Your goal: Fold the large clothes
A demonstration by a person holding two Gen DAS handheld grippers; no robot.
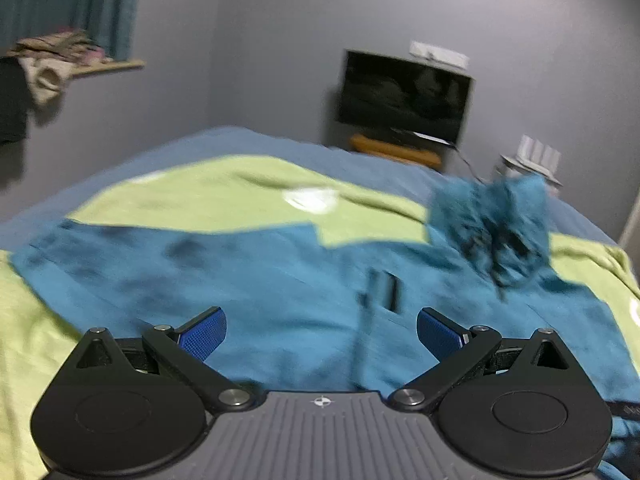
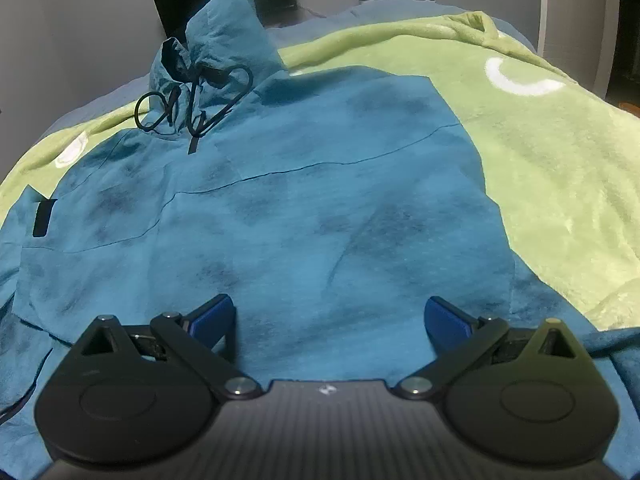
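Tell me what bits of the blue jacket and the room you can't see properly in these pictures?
- Teal jacket: its near hem is hidden behind the right gripper in the right wrist view; its left side is cut off by the frame edge.
- Hood: smeared by motion blur in the left wrist view.
- Clothes pile on the shelf: too blurred to identify in the left wrist view.

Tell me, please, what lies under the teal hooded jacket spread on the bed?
The teal hooded jacket rests on a light green fleece blanket, which overlies a blue bedsheet. Whatever sits directly beneath the jacket's middle is covered.
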